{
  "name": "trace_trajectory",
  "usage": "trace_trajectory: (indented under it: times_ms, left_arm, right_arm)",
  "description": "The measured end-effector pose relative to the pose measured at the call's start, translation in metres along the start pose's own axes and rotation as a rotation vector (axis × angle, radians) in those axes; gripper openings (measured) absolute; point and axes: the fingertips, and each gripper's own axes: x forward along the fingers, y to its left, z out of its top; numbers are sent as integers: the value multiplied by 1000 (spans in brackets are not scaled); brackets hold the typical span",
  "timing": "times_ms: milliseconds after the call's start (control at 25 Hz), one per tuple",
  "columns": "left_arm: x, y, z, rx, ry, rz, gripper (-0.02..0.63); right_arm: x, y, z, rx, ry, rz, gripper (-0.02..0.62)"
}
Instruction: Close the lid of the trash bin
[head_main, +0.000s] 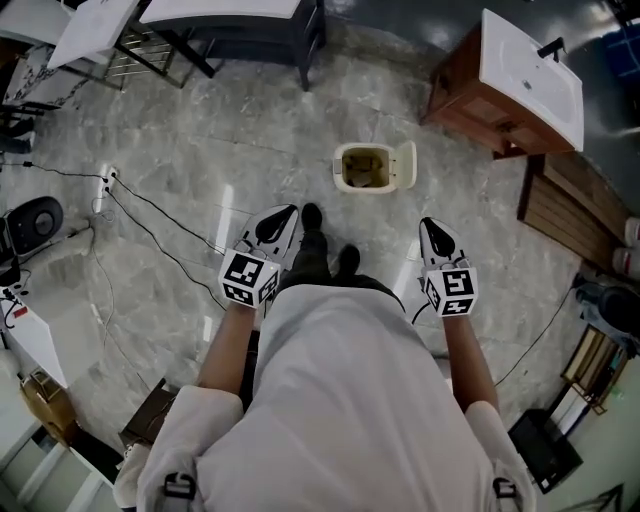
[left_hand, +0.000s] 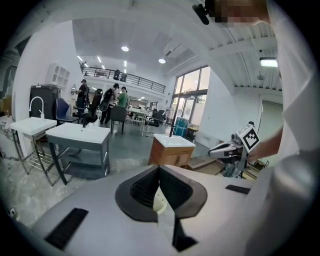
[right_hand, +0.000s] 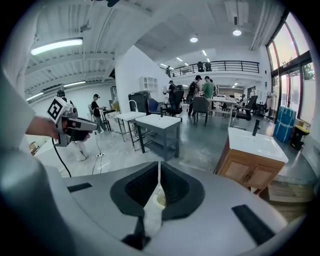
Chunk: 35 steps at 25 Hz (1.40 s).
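Note:
The small cream trash bin (head_main: 362, 168) stands on the marble floor ahead of my feet. Its lid (head_main: 403, 165) is swung open to the right. Both grippers hang in the air short of the bin, apart from it. My left gripper (head_main: 283, 213) is to the bin's near left, its jaws shut with nothing between them. My right gripper (head_main: 428, 224) is to the bin's near right, also shut and empty. In each gripper view only a cream sliver of the bin (left_hand: 159, 202) (right_hand: 159, 200) shows below the closed jaws. The right gripper (left_hand: 230, 148) and the left gripper (right_hand: 75, 127) each appear in the other's view.
A wooden cabinet with a white sink top (head_main: 510, 85) stands right of the bin, with a wooden pallet (head_main: 560, 215) beside it. A grey table (head_main: 235, 25) is at the back. Cables (head_main: 150, 215) run over the floor at left. My shoes (head_main: 312, 215) are just short of the bin.

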Motion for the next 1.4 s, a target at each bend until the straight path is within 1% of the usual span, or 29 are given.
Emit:
trace_trajectory:
  times_ms: [160,320,480,760,920,1160,1400]
  left_arm:
    - [21,28,2,14,28,-41,18]
    - [44,50,-4,36,72,-93,18]
    - [63,70,-11,37,101,-142,18]
    - [91,86,-29,62,148,-220,18]
    - [104,91,-39,48,168,-250,18]
    - [122,91,-56,32,187,-267,18]
    - [150,90,-74,8,206,-246,18]
  right_arm:
    - [27,1,5,12,35,-16,37]
    - [54,-4,8,29,71,-34,37]
    - [84,-12,4,43,105,-61,37]
    - [127,-30,-31,156,187,-117,37]
    - [146,-37,-51,189,232,-134,37]
    - [170,-53,-75,215,279,-129,37]
    - [194,-87,-108,263,320,-137,38]
